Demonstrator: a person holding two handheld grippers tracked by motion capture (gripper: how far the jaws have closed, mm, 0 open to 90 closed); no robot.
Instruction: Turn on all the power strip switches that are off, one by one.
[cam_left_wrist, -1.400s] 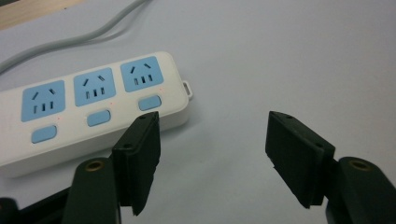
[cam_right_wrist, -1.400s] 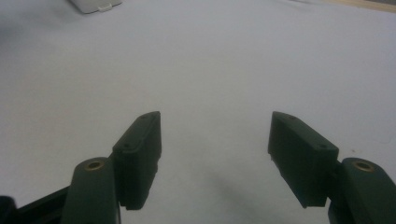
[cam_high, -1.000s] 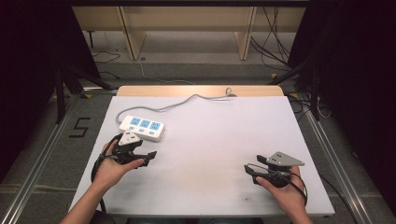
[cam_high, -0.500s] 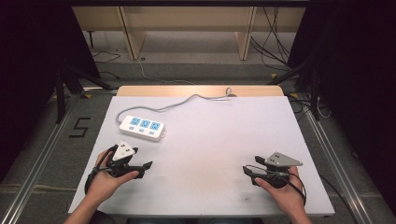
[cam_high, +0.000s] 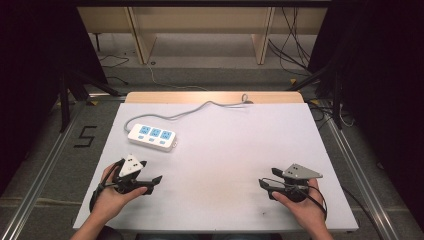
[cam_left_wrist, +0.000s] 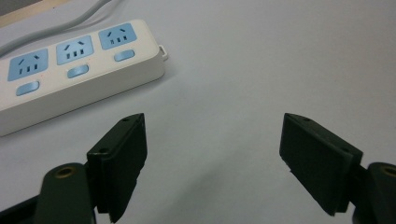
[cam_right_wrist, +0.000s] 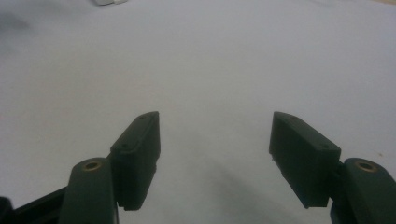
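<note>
A white plastic power strip (cam_high: 151, 137) — a rounded bar with three pale-blue socket faces and matching oval buttons — lies flat on the matte white surface (cam_high: 225, 150), far left, its grey cable (cam_high: 200, 109) curling to the far edge. The left gripper (cam_high: 150, 181) rests near-left, just near of the strip, its blocky black fingers (cam_left_wrist: 122, 154) wide apart on nothing. The right gripper (cam_high: 264, 185) sits near-right, well apart from the strip — fingers (cam_right_wrist: 301, 151) likewise spread, empty.

The power strip (cam_high: 152, 137) lies on the bench (cam_high: 225, 150), in its far left part. Its cable (cam_high: 200, 107) runs behind it to the far edge. The left gripper (cam_high: 150, 181) is near, before the strip; the right gripper (cam_high: 264, 184) is well apart, at the near right.
</note>
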